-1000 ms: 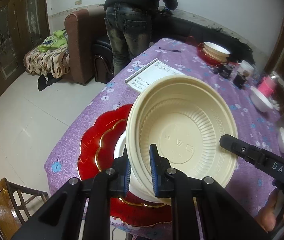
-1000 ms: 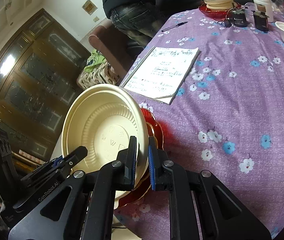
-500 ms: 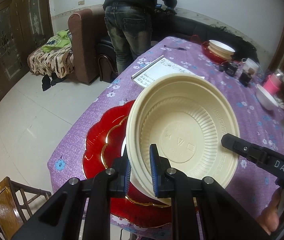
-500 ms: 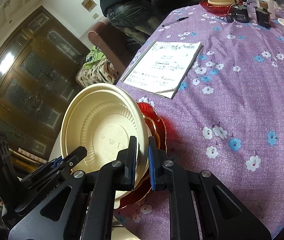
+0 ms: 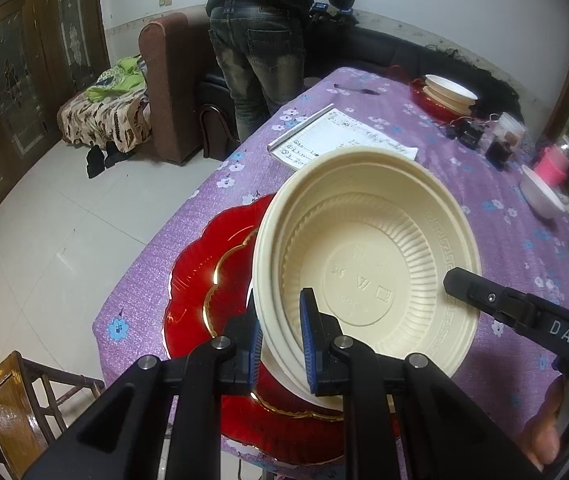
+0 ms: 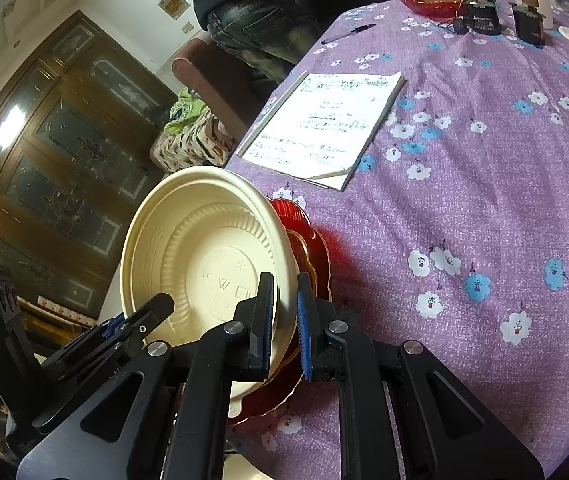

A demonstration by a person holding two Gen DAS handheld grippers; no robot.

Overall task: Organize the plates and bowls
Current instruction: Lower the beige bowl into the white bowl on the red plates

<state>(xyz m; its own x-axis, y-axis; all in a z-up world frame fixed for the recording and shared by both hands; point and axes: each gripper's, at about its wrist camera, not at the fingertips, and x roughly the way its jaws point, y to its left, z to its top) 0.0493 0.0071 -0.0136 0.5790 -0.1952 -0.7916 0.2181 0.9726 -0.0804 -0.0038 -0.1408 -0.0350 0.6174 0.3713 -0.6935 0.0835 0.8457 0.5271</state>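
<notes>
A stack of cream plastic bowls [image 5: 368, 264] is held tilted above red gold-rimmed plates [image 5: 208, 280] at the near left corner of the purple flowered table [image 5: 480, 184]. My left gripper [image 5: 280, 336] is shut on the near rim of the bowl stack. My right gripper [image 6: 284, 320] is shut on the stack's opposite rim [image 6: 284, 248]; its finger also shows in the left wrist view [image 5: 496, 300]. The red plates [image 6: 316, 256] lie under and behind the bowls [image 6: 200, 256].
A notebook [image 6: 324, 124] lies mid-table, a pen [image 6: 348, 34] beyond it. At the far end stand another red plate with cream bowls [image 5: 444, 92], dark boxes [image 6: 484, 18], cups, and a white bowl [image 5: 542, 196]. A person [image 5: 268, 40] stands by the table's far left. A wooden chair [image 5: 16, 396] stands below.
The bowl stack, held by both grippers, has lifted and tilted slightly. The view of the table has shifted; the red plates stay on the table.
</notes>
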